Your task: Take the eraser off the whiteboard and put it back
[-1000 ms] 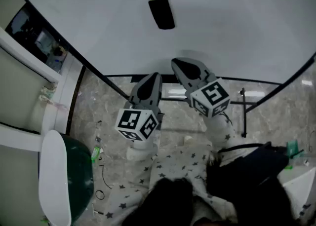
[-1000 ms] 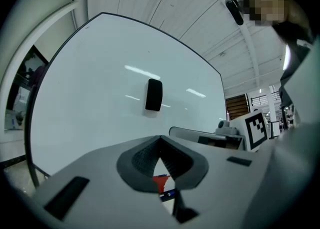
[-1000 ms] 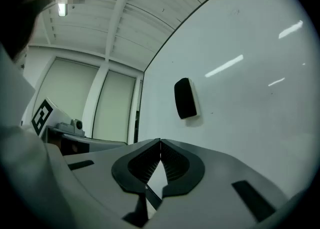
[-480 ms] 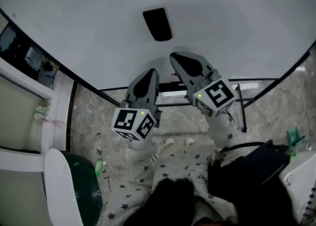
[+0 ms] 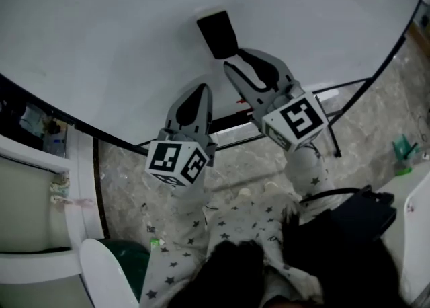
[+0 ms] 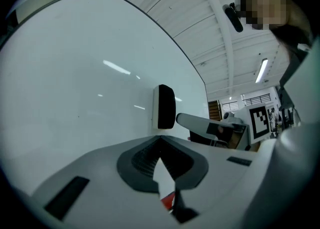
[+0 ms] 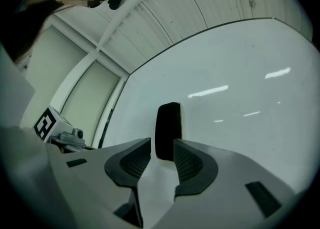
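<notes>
A black eraser (image 5: 217, 34) clings to the whiteboard (image 5: 101, 31); it also shows in the left gripper view (image 6: 165, 107) and the right gripper view (image 7: 168, 130). My right gripper (image 5: 232, 64) sits just below it, jaws opening, with the eraser's lower end right ahead of the gap (image 7: 161, 145) and the pads not touching it. My left gripper (image 5: 199, 91) hovers lower and to the left, close to the board, with its jaws shut (image 6: 160, 138) and nothing between them. From the left gripper view the right gripper's finger (image 6: 200, 122) reaches toward the eraser.
The board's black stand frame (image 5: 329, 132) crosses the marble floor below the grippers. A green bin with a white lid (image 5: 107, 266) stands at the lower left, a black bag (image 5: 356, 219) at the lower right. White window framing (image 5: 33, 159) runs along the left.
Both grippers have risen toward the board. The right gripper's jaws, closed before, have parted and come up to the eraser's lower end.
</notes>
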